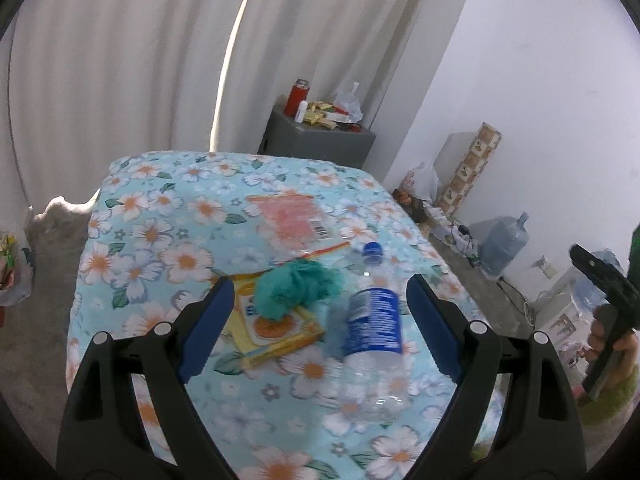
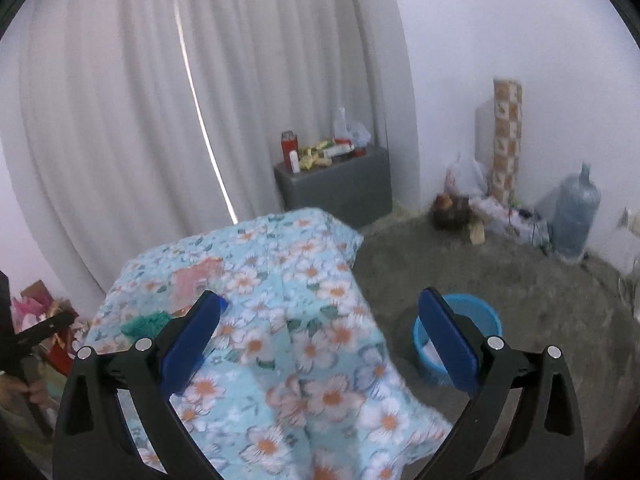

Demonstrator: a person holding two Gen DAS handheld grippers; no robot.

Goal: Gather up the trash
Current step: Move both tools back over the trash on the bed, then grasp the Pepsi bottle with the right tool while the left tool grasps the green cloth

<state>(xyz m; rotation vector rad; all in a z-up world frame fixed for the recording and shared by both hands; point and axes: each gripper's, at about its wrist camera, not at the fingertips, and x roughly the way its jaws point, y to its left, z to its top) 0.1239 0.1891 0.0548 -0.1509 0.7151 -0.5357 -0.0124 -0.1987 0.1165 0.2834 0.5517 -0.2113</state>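
On the floral-covered table (image 1: pixel 168 216), bottle (image 1: pixel 374 320), green wad (image 1: pixel 298 284), carton (image 1: pixel 276 330) and wrapper (image 1: pixel 292 220) are still lying uncollected; both grippers (image 1: pixel 320 320) (image 2: pixel 324 344) are hovering spread, empty, bin (image 2: pixel 486 320) waiting at right.

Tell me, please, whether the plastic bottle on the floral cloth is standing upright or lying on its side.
Lying on its side: the plastic bottle rests lengthwise on the floral cloth, blue cap pointing away.

No legible text: bottle label (image 1: pixel 374 322), barcode on pink packet (image 1: pixel 322 232) too blurred.
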